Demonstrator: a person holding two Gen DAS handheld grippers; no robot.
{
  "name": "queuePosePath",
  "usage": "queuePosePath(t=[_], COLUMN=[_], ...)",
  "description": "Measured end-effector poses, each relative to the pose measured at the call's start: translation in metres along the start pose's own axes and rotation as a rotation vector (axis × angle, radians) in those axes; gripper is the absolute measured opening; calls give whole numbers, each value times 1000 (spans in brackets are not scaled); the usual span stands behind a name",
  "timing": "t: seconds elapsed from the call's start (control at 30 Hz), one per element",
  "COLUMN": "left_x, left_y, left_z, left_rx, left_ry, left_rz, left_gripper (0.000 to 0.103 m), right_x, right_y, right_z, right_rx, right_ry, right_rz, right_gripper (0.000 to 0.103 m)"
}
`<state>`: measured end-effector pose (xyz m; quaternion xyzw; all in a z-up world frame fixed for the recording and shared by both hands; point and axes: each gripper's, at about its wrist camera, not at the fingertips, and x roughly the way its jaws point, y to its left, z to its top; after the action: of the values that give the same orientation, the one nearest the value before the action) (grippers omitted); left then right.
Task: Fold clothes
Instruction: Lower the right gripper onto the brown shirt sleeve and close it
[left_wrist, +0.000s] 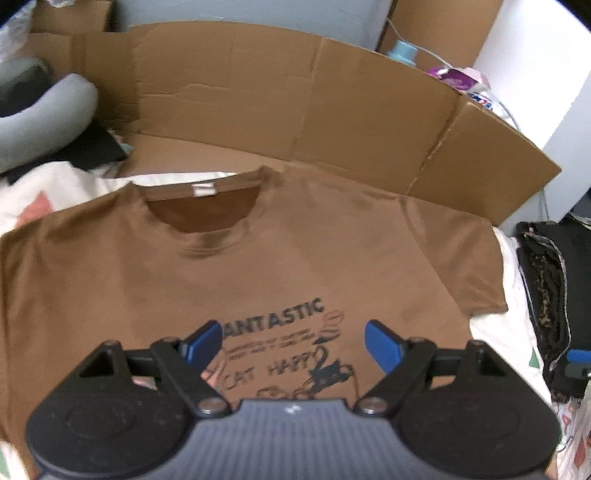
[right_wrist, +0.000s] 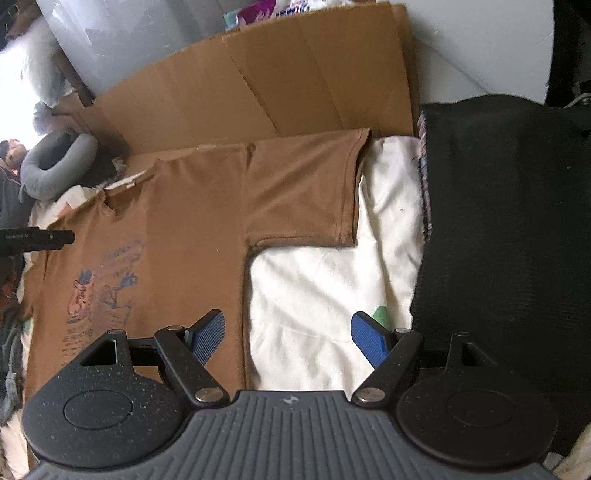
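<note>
Flattened cardboard backs a bed covered by a white sheet, giving a broad surface for folding. On it, the brown T-shirt lies spread flat, print up, collar toward the cardboard, its right sleeve extended; no fold is visible. The left tool hovers over the print, jaws apart and empty. The right tool hangs over the shirt's side edge, jaws apart, placed for an edge grasp. Dark clothes lie beside.
</note>
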<state>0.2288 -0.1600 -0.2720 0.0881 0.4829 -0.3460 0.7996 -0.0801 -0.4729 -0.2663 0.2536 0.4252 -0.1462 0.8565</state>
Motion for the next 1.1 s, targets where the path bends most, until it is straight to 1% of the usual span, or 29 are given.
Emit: queuePosePath(t=[0.1, 0.2, 0.33, 0.37, 0.43, 0.5, 0.6, 0.67, 0.7, 0.87, 1.0, 1.03, 1.1], left_x=[13, 26, 39, 41, 46, 52, 58, 61, 63, 73, 80, 81, 83], left_y=[-11, -25, -41, -45, -53, -62, -74, -79, -81, -83, -83, -83, -84], left_z=[0, -3, -7, -8, -10, -11, -14, -16, -17, -18, -19, -20, -20], left_rx=[23, 64, 66, 62, 67, 89, 123, 129, 131, 110, 86, 86, 89], left_ry=[1, 6, 2, 1, 1, 12, 13, 15, 17, 29, 39, 41, 43], left_rz=[-22, -28, -64, -75, -99, -121, -138, -156, -165, -169, -165, -165, -164], left_gripper=[86, 86, 86, 86, 82, 73, 71, 69, 67, 65, 63, 63, 63], right_x=[15, 27, 45, 49, 57, 65, 75, 81, 82, 92, 103, 106, 111], right_y=[0, 0, -3, -4, -6, -8, -8, -10, -12, -28, -38, -40, -43], right_z=[-1, -1, 2, 2, 3, 3, 2, 4, 5, 13, 21, 23, 25], right_rx=[1, -12, 6, 25, 62, 127, 178, 212, 231, 334, 400, 409, 428], right_ry=[4, 2, -4, -12, -29, -49, -70, -87, -94, -122, -121, -119, -113], right_rz=[1, -5, -7, -5, -1, 9, 8, 9, 7, -3, 3, 3, 3], right_gripper=[80, 80, 80, 79, 75, 72, 70, 70, 70, 69, 57, 55, 55])
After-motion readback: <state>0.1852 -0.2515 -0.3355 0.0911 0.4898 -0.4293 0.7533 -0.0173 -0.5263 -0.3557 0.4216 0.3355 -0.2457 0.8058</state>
